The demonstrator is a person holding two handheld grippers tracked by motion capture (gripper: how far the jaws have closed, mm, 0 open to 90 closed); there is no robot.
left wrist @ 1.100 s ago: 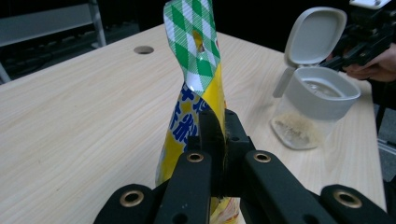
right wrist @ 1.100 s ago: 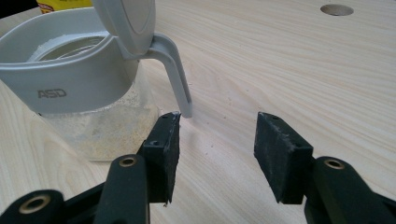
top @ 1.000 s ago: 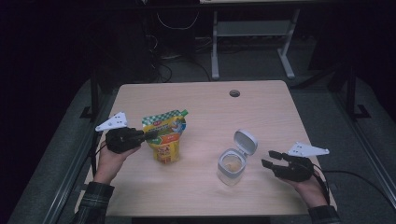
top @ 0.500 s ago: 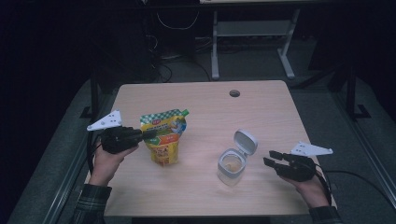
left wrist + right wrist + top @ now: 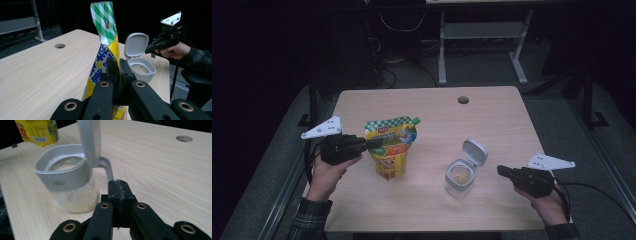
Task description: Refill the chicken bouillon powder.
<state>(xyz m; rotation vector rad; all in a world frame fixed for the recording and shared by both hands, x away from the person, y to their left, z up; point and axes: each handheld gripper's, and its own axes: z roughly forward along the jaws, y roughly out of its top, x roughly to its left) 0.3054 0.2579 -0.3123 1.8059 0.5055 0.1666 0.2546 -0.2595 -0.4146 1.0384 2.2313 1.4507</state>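
A yellow stand-up foil pouch with a green-and-white chequered top and a green corner spout (image 5: 389, 147) sits on the left half of the light wooden table (image 5: 432, 105), upright and slightly twisted along its upper edge. The left gripper (image 5: 374, 144) has its black jaws clamped flat on the pouch's left edge, below the chequered band; in the left gripper view the pouch (image 5: 106, 42) rises straight up from between the pressed-together jaws.

To the right of the pouch, apart from it, stands a clear square jar with a grey plastic collar and a hinged grey lid standing open (image 5: 460, 175). Pale, grainy contents fill its lower part, seen through the wall in the right gripper view (image 5: 72, 182). Beyond the jar on the side away from the pouch, the right gripper (image 5: 501, 170) points at the jar without touching it. Its jaws have just been closing and now meet with nothing between them, the tips close to the jar's hinge side.

Behind the pouch, toward the table's far edge and off to the right, is a round cable hole (image 5: 463, 100).
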